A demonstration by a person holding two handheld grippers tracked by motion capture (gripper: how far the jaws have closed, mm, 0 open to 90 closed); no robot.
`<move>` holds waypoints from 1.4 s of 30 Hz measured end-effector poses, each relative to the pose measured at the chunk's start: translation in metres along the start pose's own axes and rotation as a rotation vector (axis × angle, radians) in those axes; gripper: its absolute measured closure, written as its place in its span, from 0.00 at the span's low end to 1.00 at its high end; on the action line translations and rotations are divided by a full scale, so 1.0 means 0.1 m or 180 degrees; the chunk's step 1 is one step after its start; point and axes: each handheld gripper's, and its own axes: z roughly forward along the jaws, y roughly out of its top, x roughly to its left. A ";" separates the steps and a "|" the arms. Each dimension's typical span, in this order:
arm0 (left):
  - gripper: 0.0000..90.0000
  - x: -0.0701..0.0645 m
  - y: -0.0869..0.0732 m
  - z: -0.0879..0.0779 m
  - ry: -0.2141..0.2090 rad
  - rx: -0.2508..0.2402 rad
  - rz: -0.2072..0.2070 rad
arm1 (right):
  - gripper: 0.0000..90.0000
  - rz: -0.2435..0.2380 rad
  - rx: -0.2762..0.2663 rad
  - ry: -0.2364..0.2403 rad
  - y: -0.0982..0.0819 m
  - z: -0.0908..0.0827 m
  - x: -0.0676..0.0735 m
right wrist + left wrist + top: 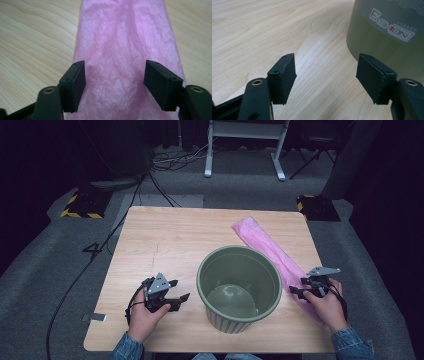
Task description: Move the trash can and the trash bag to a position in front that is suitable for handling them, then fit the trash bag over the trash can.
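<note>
A light wood-grain desk (165, 240) carries an upright green bucket (239, 287) near its front edge, with a flat pink plastic bag (272, 252) lying just beside it.

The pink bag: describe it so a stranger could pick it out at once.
Start at the wooden table and find the green bucket standing near its front edge. Just right of the bucket, a long flat strip runs diagonally toward the far right corner: the pink bag. It is the only pink, crinkled, thin plastic thing there.
</note>
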 end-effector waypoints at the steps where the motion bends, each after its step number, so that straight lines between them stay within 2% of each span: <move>1: 0.36 -0.01 0.00 0.00 -0.0001 0.0002 0.0000 | 0.37 0.0011 -0.0014 0.0008 -0.01 0.00 0.00; 4: 0.35 -0.02 -0.01 0.02 -0.0017 0.0001 -0.0019 | 0.37 0.0007 -0.0014 -0.0031 -0.02 -0.01 0.03; 7: 0.35 -0.02 -0.01 0.02 -0.0023 0.0024 0.0016 | 0.37 0.0035 -0.0077 -0.0065 -0.09 -0.04 0.15; 9: 0.35 -0.03 -0.01 0.02 -0.0035 0.0030 -0.0001 | 0.37 0.0083 -0.0108 -0.0105 -0.14 -0.08 0.24; 10: 0.35 -0.03 -0.02 0.02 -0.0051 0.0012 -0.0035 | 0.37 0.0117 -0.0088 -0.0133 -0.21 -0.14 0.35; 12: 0.35 -0.04 -0.02 0.02 -0.0053 0.0013 -0.0035 | 0.37 0.0121 -0.0074 -0.0144 -0.23 -0.17 0.40; 13: 0.35 -0.04 -0.02 0.02 -0.0050 0.0012 -0.0029 | 0.37 0.0149 -0.0023 -0.0152 -0.30 -0.24 0.52; 14: 0.35 -0.04 -0.02 0.01 -0.0048 0.0016 -0.0024 | 0.37 0.0138 0.0017 -0.0145 -0.33 -0.29 0.59; 15: 0.35 -0.04 -0.02 0.01 -0.0050 0.0021 -0.0024 | 0.37 0.0138 0.0017 -0.0145 -0.33 -0.29 0.59; 17: 0.35 -0.04 -0.03 0.01 -0.0040 0.0021 -0.0048 | 0.39 0.0042 0.0129 -0.0014 -0.38 -0.38 0.70; 18: 0.35 -0.03 -0.03 0.00 -0.0033 0.0023 -0.0045 | 0.39 0.0042 0.0129 -0.0014 -0.38 -0.38 0.70; 20: 0.35 -0.03 -0.03 0.00 -0.0026 0.0025 -0.0039 | 0.36 0.0067 0.0017 0.0078 -0.37 -0.43 0.73; 22: 0.35 -0.03 -0.03 0.00 -0.0019 0.0022 -0.0053 | 0.35 -0.0007 -0.0094 0.0047 -0.29 -0.47 0.73; 23: 0.35 -0.03 -0.03 0.01 -0.0014 0.0022 -0.0045 | 0.30 -0.0055 -0.0115 -0.0005 -0.18 -0.47 0.69; 24: 0.35 -0.03 -0.02 0.01 -0.0011 0.0032 -0.0027 | 0.30 -0.0055 -0.0115 -0.0005 -0.18 -0.47 0.69; 26: 0.35 -0.03 -0.02 0.01 -0.0004 0.0038 -0.0011 | 0.28 -0.0085 -0.0155 -0.0025 -0.03 -0.45 0.65; 28: 0.35 -0.02 -0.03 0.01 0.0007 0.0045 -0.0015 | 0.25 -0.0131 -0.0122 -0.0025 0.13 -0.39 0.60; 30: 0.34 -0.01 -0.04 0.01 0.0014 0.0052 -0.0030 | 0.22 -0.0103 -0.0057 0.0060 0.28 -0.27 0.53; 31: 0.34 -0.01 -0.05 0.00 0.0027 0.0056 -0.0026 | 0.22 -0.0103 -0.0057 0.0060 0.28 -0.27 0.53; 36: 0.34 0.02 -0.06 -0.02 0.0049 0.0041 -0.0062 | 0.21 -0.0190 0.0026 0.0059 0.51 -0.10 0.50; 39: 0.33 0.02 -0.08 -0.03 0.0065 0.0042 -0.0094 | 0.19 -0.0262 0.0131 0.0212 0.66 0.07 0.50; 40: 0.33 0.02 -0.08 -0.03 0.0065 0.0047 -0.0092 | 0.19 -0.0262 0.0131 0.0212 0.66 0.07 0.50; 42: 0.33 0.02 -0.08 -0.04 0.0076 0.0049 -0.0086 | 0.19 -0.0259 0.0242 0.0255 0.72 0.23 0.49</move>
